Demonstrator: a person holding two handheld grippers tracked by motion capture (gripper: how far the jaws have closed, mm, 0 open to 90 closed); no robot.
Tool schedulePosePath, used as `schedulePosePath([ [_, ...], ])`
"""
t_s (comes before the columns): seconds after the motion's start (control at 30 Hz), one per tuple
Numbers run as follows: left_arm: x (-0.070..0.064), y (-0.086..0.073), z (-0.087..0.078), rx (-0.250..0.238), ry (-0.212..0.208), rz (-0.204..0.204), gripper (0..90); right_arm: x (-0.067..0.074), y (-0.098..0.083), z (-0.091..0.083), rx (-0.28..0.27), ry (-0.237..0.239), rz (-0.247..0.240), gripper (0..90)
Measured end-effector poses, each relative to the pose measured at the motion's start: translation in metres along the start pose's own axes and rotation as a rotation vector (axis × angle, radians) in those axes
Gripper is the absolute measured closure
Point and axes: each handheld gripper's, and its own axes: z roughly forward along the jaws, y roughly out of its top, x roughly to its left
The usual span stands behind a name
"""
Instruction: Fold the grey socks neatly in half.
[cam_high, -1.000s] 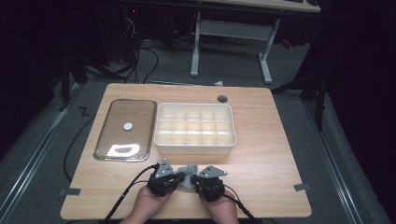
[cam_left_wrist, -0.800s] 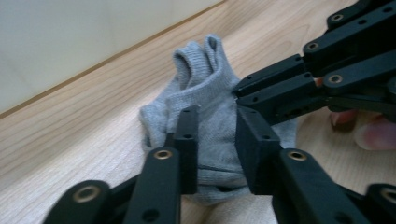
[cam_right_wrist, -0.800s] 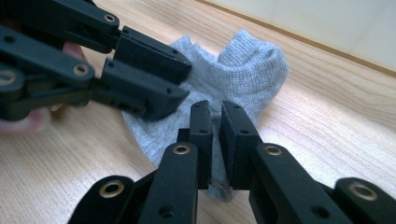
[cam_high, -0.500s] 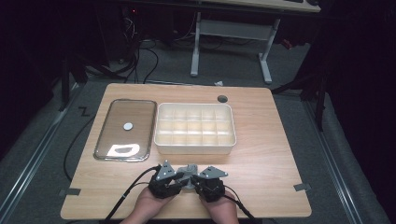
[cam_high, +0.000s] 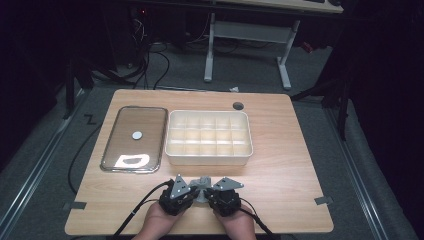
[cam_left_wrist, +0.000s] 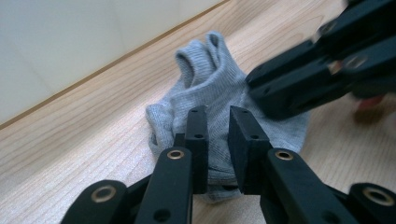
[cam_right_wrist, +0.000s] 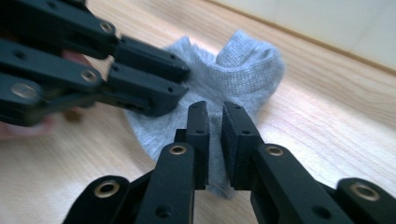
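High view: both grippers, left (cam_high: 192, 189) and right (cam_high: 212, 190), are apparently pinching one grey sock (cam_high: 202, 183) (bunched); opposing pulls risk slippage.

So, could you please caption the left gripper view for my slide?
Left claw and right claw both pinching a crumpled grey sock on the wooden table.

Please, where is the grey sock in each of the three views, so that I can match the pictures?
High view: the grey sock lies near the table's front edge, between the two grippers.
Left gripper view: centre, beyond that gripper's fingers.
Right gripper view: centre, beyond that gripper's fingers.
Shared landmark: the white compartment box, a pale wall behind the sock in the gripper views.
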Motion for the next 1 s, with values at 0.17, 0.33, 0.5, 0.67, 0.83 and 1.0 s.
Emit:
schedulePosePath([
  [0.17,0.000,0.000,0.000,0.000,-0.002,-0.004,77.8,-0.001,0.004,-0.020,-0.083,-0.018,0.029,77.3],
  [0.33,0.002,0.000,0.000,0.002,-0.007,-0.013,77.9,-0.004,-0.001,-0.024,-0.075,-0.032,0.072,68.5],
  [0.5,0.001,0.000,0.000,0.001,-0.005,-0.013,77.6,-0.006,0.000,-0.015,-0.055,-0.018,0.108,63.4],
  [0.67,0.001,0.000,0.000,0.000,0.001,-0.012,77.4,-0.010,-0.003,-0.001,0.003,-0.018,0.160,57.4],
  [0.83,0.001,0.000,0.000,0.001,0.003,-0.012,77.6,-0.012,-0.008,0.003,0.009,0.015,0.199,64.9],
  [1.0,0.000,0.000,0.000,0.001,0.004,-0.010,77.9,-0.011,-0.010,0.004,-0.012,0.062,0.199,81.4],
])
